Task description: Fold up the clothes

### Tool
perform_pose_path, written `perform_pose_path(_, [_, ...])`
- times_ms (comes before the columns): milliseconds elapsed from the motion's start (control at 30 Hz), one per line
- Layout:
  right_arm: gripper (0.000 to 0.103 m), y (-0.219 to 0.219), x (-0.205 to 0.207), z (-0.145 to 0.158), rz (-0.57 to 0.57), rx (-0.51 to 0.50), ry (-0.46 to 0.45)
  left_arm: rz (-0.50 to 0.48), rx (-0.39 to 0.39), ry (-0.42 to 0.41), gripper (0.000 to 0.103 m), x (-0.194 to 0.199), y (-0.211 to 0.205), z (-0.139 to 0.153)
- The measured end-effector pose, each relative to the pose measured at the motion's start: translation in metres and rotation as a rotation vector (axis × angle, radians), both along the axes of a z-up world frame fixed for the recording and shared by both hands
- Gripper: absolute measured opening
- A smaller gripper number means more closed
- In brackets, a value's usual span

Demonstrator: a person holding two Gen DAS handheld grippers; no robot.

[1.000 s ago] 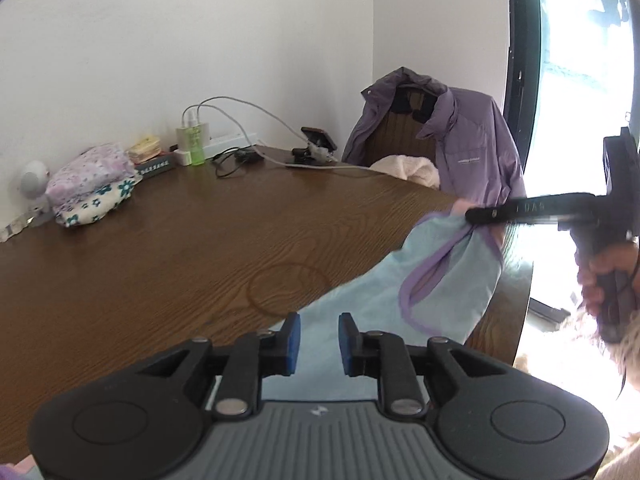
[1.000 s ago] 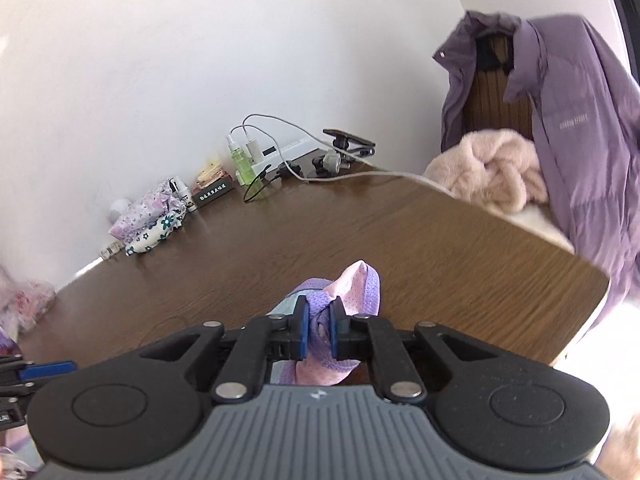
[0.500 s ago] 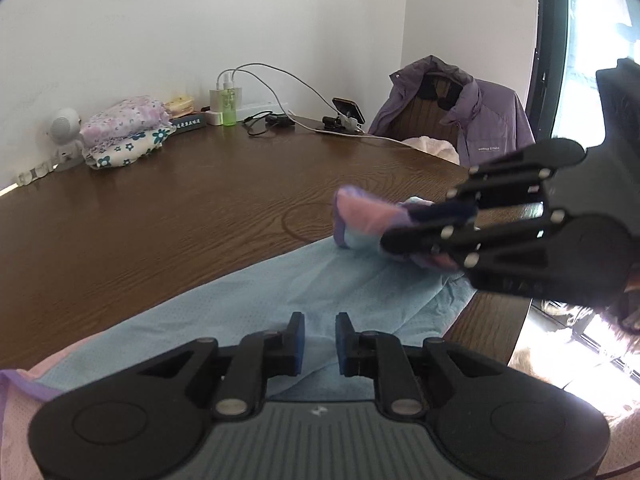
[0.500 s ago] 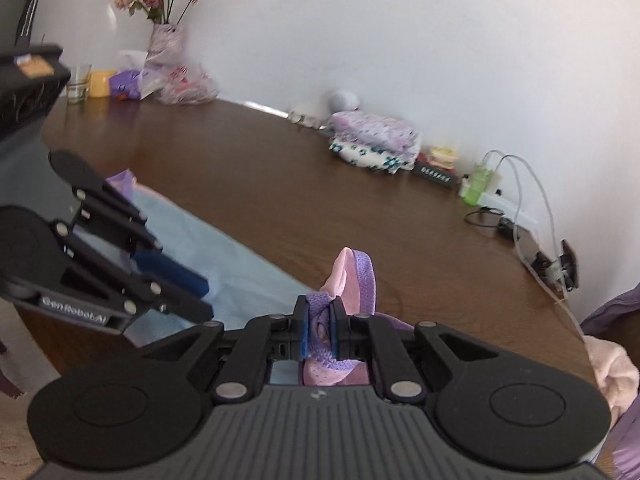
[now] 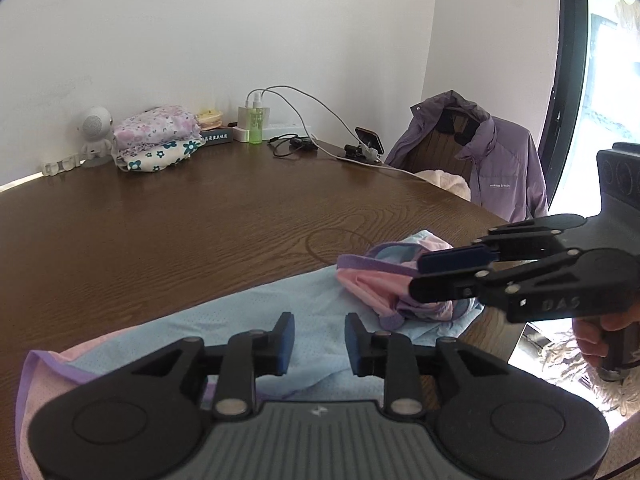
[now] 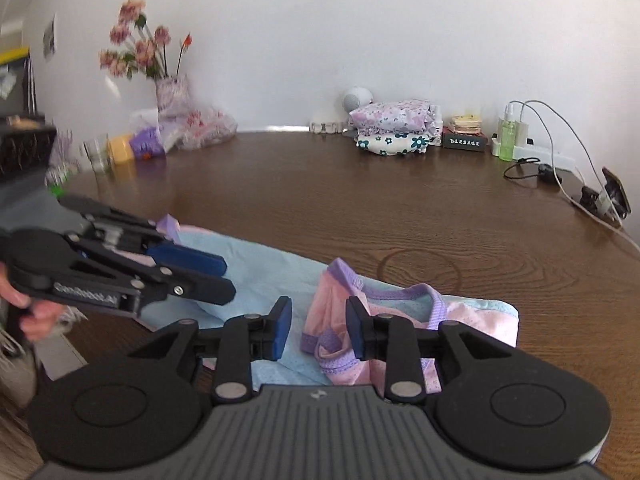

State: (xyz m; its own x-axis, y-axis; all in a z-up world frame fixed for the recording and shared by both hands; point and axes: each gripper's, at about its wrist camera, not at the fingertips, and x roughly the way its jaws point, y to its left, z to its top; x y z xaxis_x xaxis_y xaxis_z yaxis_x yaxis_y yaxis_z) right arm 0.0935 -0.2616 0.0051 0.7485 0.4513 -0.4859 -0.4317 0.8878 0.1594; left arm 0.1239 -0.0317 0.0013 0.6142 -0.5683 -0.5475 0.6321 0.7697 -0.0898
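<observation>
— Garment placement? The blue mesh top (image 5: 240, 320) is spread along the wooden table's (image 5: 200, 220) near edge, its pink-and-purple end (image 6: 340, 308) bunched between the right gripper's (image 6: 318, 330) opening jaws, unpinched.

— And the left gripper (image 5: 318, 338)? Nothing is gripped — its jaws are opening above the middle, nearer the flat end.

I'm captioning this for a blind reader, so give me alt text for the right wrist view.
The right gripper, jaws opening, hovers over a bunched pink-and-purple end of a light blue garment on a brown wooden table. The left gripper reaches in from the left.
</observation>
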Motion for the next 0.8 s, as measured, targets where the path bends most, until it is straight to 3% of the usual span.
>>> perform_pose_path(167, [0.033,-0.047,-0.001,0.007,-0.171,0.043,-0.019,-0.055,-0.016,-0.034,0.028,0.01,-0.024,0.016])
perform_pose_path(200, [0.029,-0.05,0.002,0.002,-0.191,0.03,-0.015,-0.075,-0.019,-0.039,0.028,0.012,-0.033,0.018])
perform_pose_path(233, [0.018,-0.052,0.005,-0.003,-0.2,0.022,-0.008,-0.101,-0.021,-0.04,0.026,0.014,-0.043,0.019])
perform_pose_path(300, [0.014,-0.053,0.012,-0.013,-0.211,0.01,0.012,-0.156,-0.023,-0.033,0.025,0.017,-0.065,0.019])
perform_pose_path(367, [0.014,-0.046,0.016,-0.023,-0.199,-0.013,0.029,-0.205,-0.012,-0.009,0.015,0.02,-0.084,0.015])
perform_pose_path(467, [0.014,-0.035,0.018,-0.036,-0.184,-0.054,0.024,-0.23,0.045,0.024,0.009,0.021,-0.095,0.002])
perform_pose_path(633, [0.015,-0.038,0.015,-0.041,-0.165,0.003,0.017,-0.206,0.155,0.051,0.009,0.017,-0.094,-0.019])
perform_pose_path(733, [0.016,-0.05,0.008,-0.035,-0.184,0.062,0.021,-0.169,0.145,0.041,0.013,0.013,-0.078,-0.013])
perform_pose_path(800, [0.016,-0.059,0.003,-0.03,-0.204,0.094,0.018,-0.163,0.118,0.017,0.023,0.012,-0.073,-0.006])
